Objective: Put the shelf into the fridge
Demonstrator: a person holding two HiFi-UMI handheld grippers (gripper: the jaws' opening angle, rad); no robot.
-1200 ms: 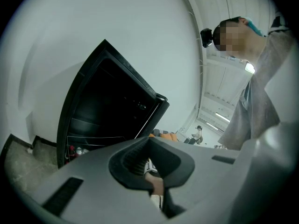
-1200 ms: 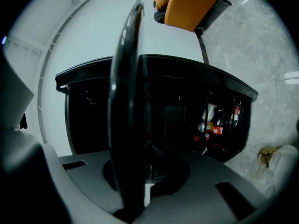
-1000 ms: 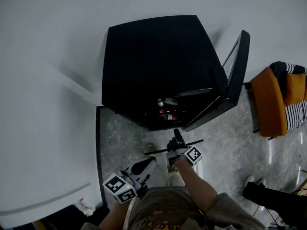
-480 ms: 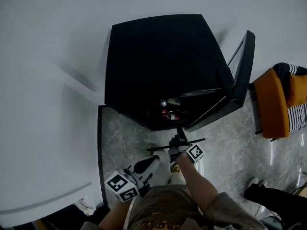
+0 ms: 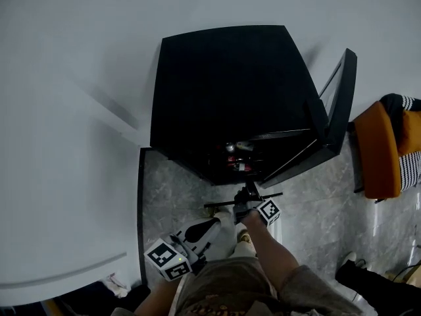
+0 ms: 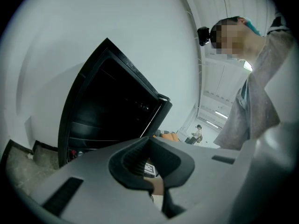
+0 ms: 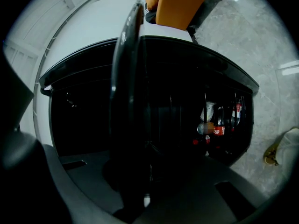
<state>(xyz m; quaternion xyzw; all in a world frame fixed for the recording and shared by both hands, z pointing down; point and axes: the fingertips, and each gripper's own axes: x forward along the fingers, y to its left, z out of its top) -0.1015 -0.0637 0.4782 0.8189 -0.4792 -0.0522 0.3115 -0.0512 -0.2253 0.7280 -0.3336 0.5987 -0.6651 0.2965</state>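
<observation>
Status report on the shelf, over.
Left gripper shut, empty. Right gripper shut on shelf, just outside fridge. Door open; bottles inside.

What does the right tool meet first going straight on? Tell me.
Shut on the shelf, the right tool points into the open fridge. Straight on, its dark inside probably comes first; the bottles stand off to one side. Depth is unclear.

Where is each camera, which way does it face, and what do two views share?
Head view: on the head, down at the fridge; left hand-held gripper, right hand-held gripper, arm show.
Left gripper view: along shut jaws, at the fridge; torso shows.
Right gripper view: along jaws gripping the shelf, into the fridge.
Shared: fridge.
</observation>
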